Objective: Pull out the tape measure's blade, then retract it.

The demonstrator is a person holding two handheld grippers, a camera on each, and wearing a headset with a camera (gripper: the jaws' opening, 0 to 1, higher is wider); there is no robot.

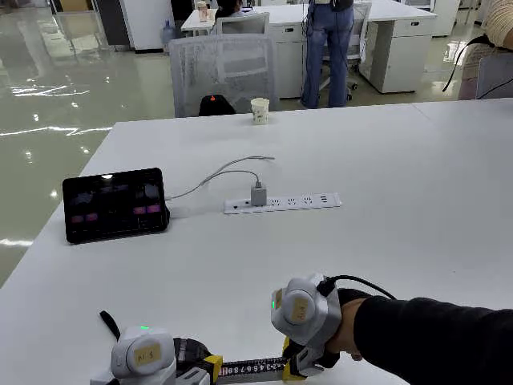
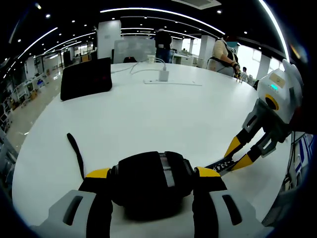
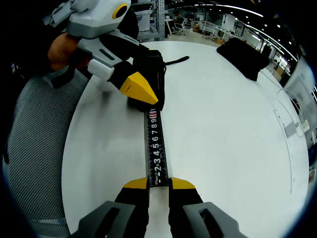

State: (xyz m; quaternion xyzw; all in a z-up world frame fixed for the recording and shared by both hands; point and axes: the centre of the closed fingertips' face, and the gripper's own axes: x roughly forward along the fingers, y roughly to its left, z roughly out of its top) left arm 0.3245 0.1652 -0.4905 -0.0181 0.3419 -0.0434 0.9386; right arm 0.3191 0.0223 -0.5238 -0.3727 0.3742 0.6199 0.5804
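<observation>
Tape measure, black-cased, rests near the front edge of a white workbench, its body clamped between the yellow-tipped jaws of the left gripper. That grip looks meant as an anchor, so the case cannot slide while the blade is drawn. A short run of blade, black with white numerals, lies flat on the bench between the case mouth and the right gripper. Its jaws are pressed together on the blade's free end, pinching it at the lowest numerals. Taking the blade at its tip seems chosen to give a straight pull along the blade's own line, away from the case, with the two grippers set facing each other. With only this short length showing, the pull-out appears to be at an early stage and the retraction not yet begun. The wrist strap trails loose on the bench beside the case, apart from both sets of jaws, where it is unlikely to snag. Farther up the bench stand a dark-screened tablet, a power strip with a charger plugged in, and a paper cup at the far edge. All are well apart from the work.
</observation>
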